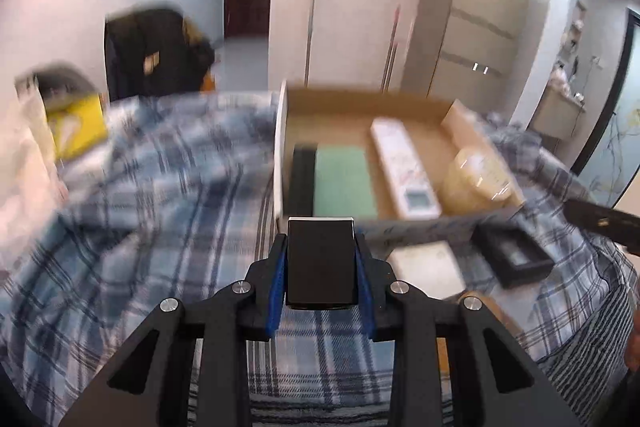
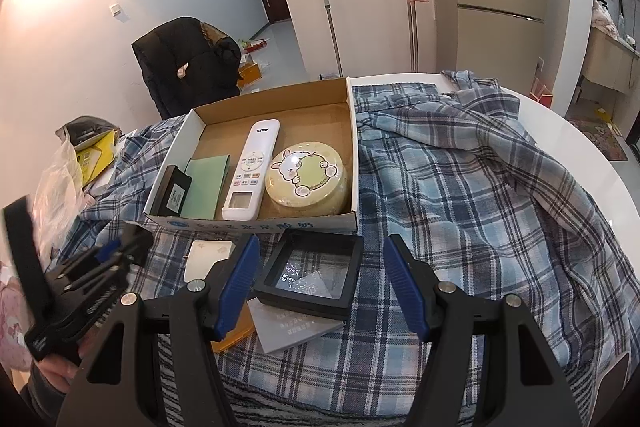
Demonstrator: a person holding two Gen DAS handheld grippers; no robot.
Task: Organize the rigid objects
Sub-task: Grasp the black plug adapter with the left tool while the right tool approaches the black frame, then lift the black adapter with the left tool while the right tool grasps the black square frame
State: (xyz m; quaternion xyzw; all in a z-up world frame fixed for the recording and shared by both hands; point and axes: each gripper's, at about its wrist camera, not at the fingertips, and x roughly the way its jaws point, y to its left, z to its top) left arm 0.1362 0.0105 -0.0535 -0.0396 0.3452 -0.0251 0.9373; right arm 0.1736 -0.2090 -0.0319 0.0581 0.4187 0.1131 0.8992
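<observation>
My left gripper (image 1: 320,243) is shut on a small black rectangular block (image 1: 320,263), held above the plaid cloth just before the near wall of the cardboard box (image 1: 282,147). Inside the box lie a black item (image 2: 174,193), a green pad (image 2: 206,183), a white remote (image 2: 252,171) and a round yellow tin (image 2: 306,175). My right gripper (image 2: 322,241) stands open over a black square frame case (image 2: 310,275) on the cloth, its pads apart from the case's sides. The left gripper (image 2: 124,245) also shows at the left edge of the right wrist view.
A grey card (image 2: 296,331), an orange flat piece (image 2: 236,339) and a white card (image 2: 208,259) lie near the frame case. A plaid cloth (image 2: 460,207) covers the white round table (image 2: 560,131). A yellow box (image 2: 94,155) and a plastic bag (image 2: 56,187) sit at the left.
</observation>
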